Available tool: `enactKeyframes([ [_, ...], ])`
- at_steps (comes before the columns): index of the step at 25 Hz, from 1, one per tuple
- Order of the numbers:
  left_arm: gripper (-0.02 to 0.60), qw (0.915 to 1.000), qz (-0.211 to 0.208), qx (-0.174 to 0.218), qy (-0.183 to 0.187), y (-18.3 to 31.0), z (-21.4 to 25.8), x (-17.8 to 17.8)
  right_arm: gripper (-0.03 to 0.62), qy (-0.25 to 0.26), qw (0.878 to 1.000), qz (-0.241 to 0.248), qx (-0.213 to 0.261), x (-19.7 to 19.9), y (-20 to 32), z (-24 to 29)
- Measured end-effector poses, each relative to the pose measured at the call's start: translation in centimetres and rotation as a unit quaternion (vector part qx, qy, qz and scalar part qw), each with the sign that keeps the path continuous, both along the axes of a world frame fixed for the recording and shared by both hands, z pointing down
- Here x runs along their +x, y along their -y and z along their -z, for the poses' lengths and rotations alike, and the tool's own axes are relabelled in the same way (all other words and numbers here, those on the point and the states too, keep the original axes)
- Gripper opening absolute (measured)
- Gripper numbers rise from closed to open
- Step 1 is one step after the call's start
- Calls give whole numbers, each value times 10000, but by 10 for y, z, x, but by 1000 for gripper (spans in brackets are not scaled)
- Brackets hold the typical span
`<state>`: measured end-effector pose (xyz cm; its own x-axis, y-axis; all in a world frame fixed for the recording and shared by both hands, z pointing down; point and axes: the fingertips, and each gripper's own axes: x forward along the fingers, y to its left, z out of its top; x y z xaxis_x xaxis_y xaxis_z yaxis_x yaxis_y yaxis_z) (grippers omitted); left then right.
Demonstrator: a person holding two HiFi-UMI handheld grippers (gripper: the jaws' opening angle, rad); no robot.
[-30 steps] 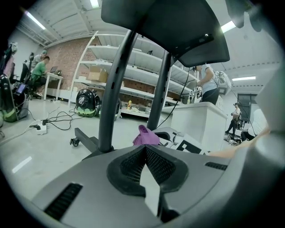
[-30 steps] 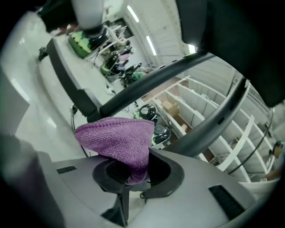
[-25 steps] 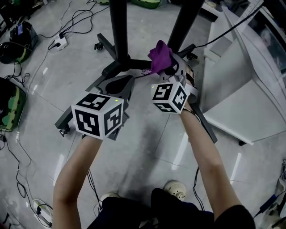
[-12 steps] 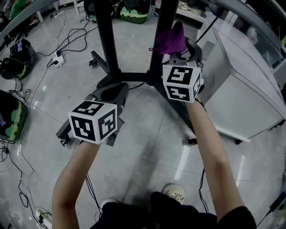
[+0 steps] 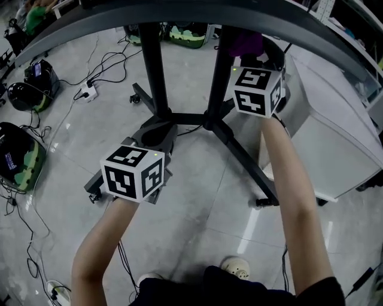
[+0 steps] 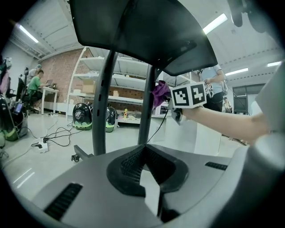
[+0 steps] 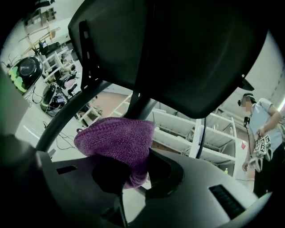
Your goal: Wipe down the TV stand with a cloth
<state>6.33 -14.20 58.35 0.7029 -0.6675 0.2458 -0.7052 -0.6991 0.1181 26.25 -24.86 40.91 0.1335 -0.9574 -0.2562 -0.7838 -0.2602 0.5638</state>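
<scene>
**A:** Where is the cloth?

**B:** The purple cloth (image 7: 116, 142) is clamped in the right gripper (image 7: 133, 180). It bulges out above the jaws, up beside the right post (image 5: 220, 66) of the TV stand (image 5: 188, 118), just under the stand's dark curved panel (image 5: 179, 15).

**A:** Does the head view show that grip?

**B:** Hardly. There the marker cube covers the right gripper (image 5: 254, 60), and the panel's rim cuts off most of the cloth (image 5: 242, 43). Only the right gripper view shows the jaws closed on the fabric.

**A:** And the other one?

**B:** The left gripper (image 5: 157, 127) is held low over the stand's base, near the left post (image 5: 154, 60). In its own view the left gripper (image 6: 149, 178) has its jaws drawn together, with a thin sliver of floor between them and nothing held. That view also catches the cloth (image 6: 159, 91) from the side, against the right post.

**A:** What surrounds the stand?

**B:** A white cabinet (image 5: 335, 137) stands on the floor close to the right base leg. Cables (image 5: 114, 60) and a power strip (image 5: 88, 91) lie to the left, with green-and-black bags (image 5: 18, 158) further out.

**A:** Anything only the gripper views show?

**B:** White shelving (image 6: 120, 84) and a person seated at a desk (image 6: 35, 80) appear in the left one. A standing person (image 7: 265, 120) appears at the right edge of the right one.
</scene>
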Motion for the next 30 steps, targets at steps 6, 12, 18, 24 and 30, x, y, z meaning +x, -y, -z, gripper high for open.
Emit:
enactKeyframes([
  [6, 6, 9998, -65, -57, 162, 3, -19, 0, 86, -571, 9980, -204, -202, -1, 16, -7],
  [12, 6, 9997, -90, -212, 19, 4, -39, 10, 86, -703, 9952, -252, -628, -2, 21, -69],
  [18, 6, 9990, -104, -415, -97, 4, -56, 17, 86, -479, 9944, -261, -909, -1, 24, -124],
  [24, 6, 9986, -80, -505, -97, 7, -67, 18, 86, -486, 9895, -287, -1329, -2, 26, -185],
  [30, 6, 9979, -18, -645, -38, 12, -83, 15, 87, -625, 9791, -221, -1924, -4, 28, -243],
])
